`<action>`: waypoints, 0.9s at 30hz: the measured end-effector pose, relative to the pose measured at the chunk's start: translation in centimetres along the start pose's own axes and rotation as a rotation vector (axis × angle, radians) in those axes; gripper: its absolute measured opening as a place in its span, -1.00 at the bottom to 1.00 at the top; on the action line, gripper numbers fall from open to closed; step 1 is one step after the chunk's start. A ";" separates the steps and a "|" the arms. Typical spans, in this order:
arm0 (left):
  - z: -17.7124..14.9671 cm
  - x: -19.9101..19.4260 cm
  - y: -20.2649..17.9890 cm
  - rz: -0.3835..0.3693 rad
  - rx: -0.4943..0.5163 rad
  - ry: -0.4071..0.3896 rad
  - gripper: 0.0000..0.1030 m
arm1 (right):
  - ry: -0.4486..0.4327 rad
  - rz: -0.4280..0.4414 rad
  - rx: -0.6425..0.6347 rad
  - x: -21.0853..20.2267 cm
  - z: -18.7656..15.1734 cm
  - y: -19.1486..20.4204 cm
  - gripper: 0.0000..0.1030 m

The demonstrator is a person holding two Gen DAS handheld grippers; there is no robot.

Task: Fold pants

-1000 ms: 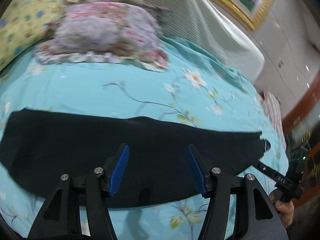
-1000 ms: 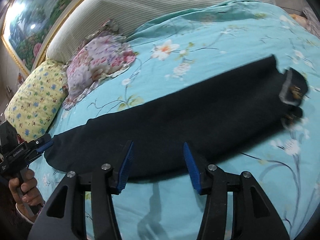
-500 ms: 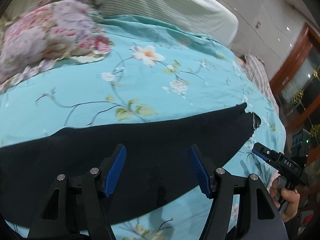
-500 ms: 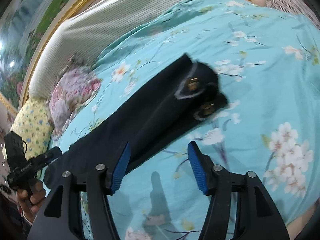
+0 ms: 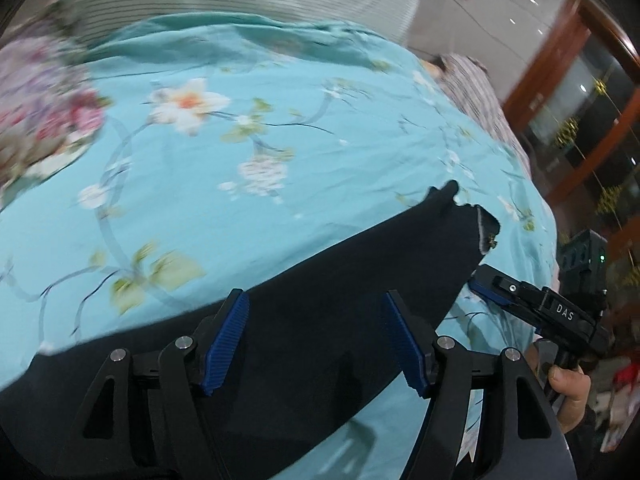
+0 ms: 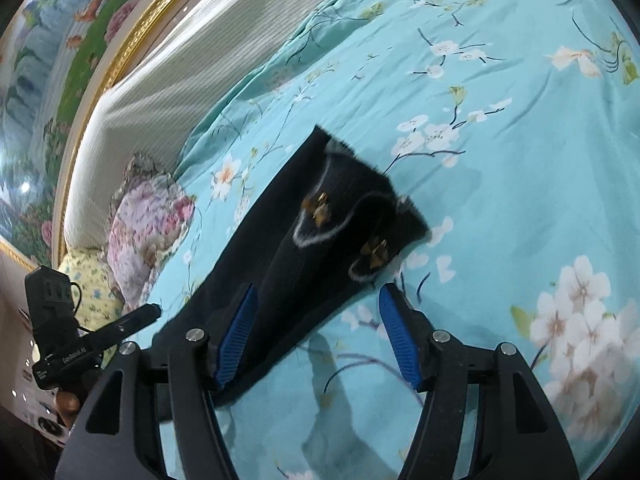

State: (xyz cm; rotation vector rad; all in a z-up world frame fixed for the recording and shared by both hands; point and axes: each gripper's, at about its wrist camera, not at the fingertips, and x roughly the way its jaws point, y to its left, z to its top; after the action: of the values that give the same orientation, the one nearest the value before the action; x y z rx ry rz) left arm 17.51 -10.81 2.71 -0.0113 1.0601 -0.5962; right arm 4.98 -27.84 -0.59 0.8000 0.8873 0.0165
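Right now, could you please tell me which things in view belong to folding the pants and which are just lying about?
Belonging to the job:
- long black fabric pants, laid flat on the bed
- left gripper, open above them
- right gripper, open near the pocket end

Just lying about:
- turquoise flowered bedsheet
- pink floral pillow
- yellow dotted pillow
- gold-framed painting

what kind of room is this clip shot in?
Almost certainly a bedroom. The black pants lie on a bed with a turquoise floral bedspread, floral pillows against a padded striped headboard, and a gold-framed painting on the wall behind it.
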 end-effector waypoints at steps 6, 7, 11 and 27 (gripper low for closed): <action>3.5 4.8 -2.0 -0.118 0.060 0.105 0.37 | -0.010 0.033 0.065 0.6 1.1 -1.0 0.24; 3.8 5.5 -2.3 -0.127 0.067 0.119 0.38 | -0.013 0.043 0.073 0.8 1.2 -1.0 0.21; 5.5 8.5 -3.7 -0.167 0.097 0.178 0.37 | -0.016 0.026 0.086 1.2 1.4 -1.4 -0.64; 9.1 16.3 -9.7 -0.312 0.203 0.302 -0.02 | -0.060 0.066 0.100 -0.3 0.4 -3.1 -0.79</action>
State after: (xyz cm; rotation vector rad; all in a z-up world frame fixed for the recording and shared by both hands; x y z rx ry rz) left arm 26.18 -29.03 -3.15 0.0949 1.2960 -1.0097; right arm 4.14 -30.41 -2.17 0.9184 0.8094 0.0058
